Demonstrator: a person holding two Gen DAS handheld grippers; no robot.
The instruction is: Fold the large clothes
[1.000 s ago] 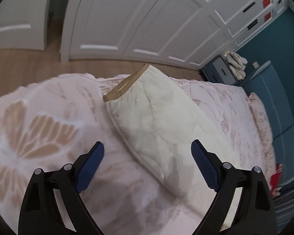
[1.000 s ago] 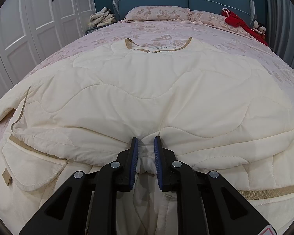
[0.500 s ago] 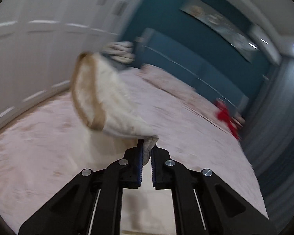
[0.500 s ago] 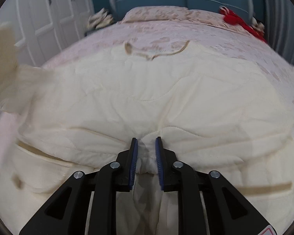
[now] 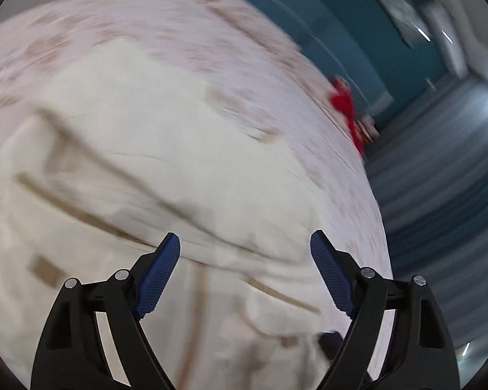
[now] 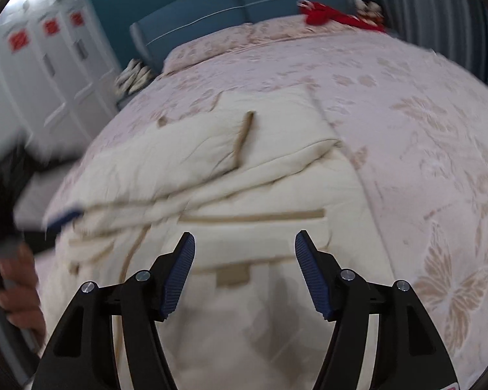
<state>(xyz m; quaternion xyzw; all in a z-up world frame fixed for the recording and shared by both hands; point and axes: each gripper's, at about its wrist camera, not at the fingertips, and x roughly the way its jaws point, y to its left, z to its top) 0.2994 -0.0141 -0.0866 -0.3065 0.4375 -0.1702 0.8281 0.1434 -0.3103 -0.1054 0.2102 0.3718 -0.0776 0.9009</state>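
While my right view alone shows a hand (image 6: 14,289), I count one cream coat (image 6: 244,175). My left gripper (image 5: 245,247) and right gripper (image 6: 244,247) have just opened wide, holding nothing.

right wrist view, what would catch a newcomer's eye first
The cream quilted jacket lies partly folded on the bed, filling the middle of the view. In front of it the right gripper stands open and empty, its jaws just opened. A red cloth stands out at the head of the bed, against the blue headboard.
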